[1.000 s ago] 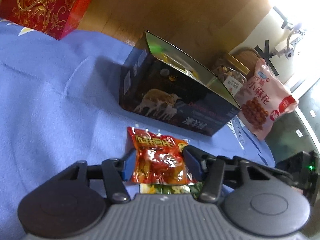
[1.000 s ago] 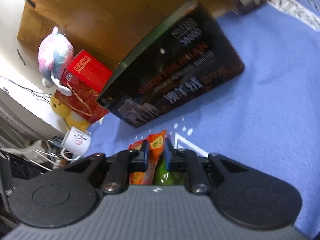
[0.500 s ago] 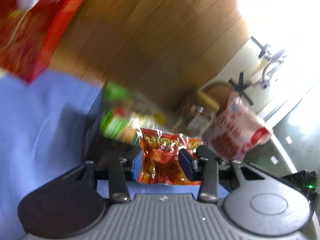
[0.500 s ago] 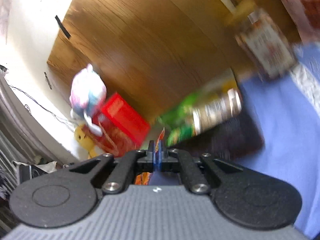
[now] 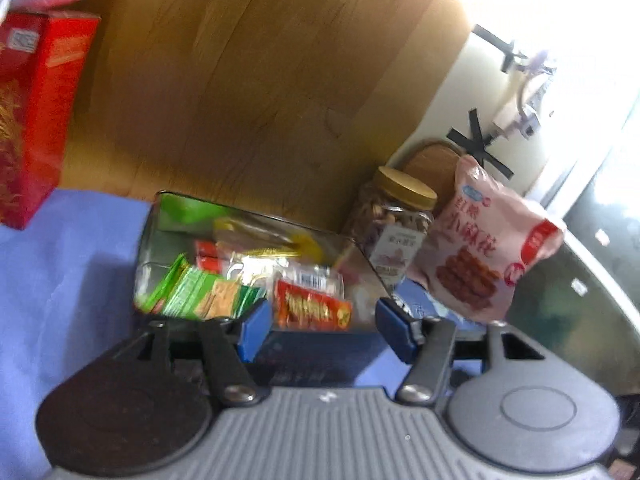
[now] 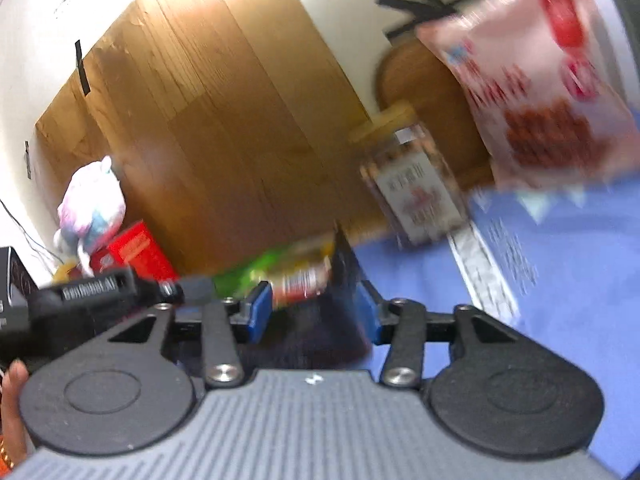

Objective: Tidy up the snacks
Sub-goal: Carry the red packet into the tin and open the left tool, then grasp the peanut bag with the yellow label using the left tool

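- The left gripper (image 5: 320, 326) is spread wide with nothing between its blue pads (image 5: 253, 326), poised over the near edge of the dark box (image 5: 316, 354)
- A red snack packet (image 5: 313, 311) lies inside the box right past the fingertips, beside green packets (image 5: 196, 294) and other wrapped snacks
- The right gripper (image 6: 312, 316) is also spread apart and holds nothing; the same box (image 6: 340, 264) sits just ahead of its pads (image 6: 259, 316), the contents blurred
- Behind the box stands a clear jar (image 5: 394, 226) with a tan lid, and next to it a pink snack bag (image 5: 486, 240) stands upright
- Everything rests on a blue cloth (image 5: 60, 280) before a wooden panel (image 5: 260, 80)
- A red carton (image 5: 32, 120) stands at the far left, with a plush toy (image 6: 92, 212) above it in the right wrist view
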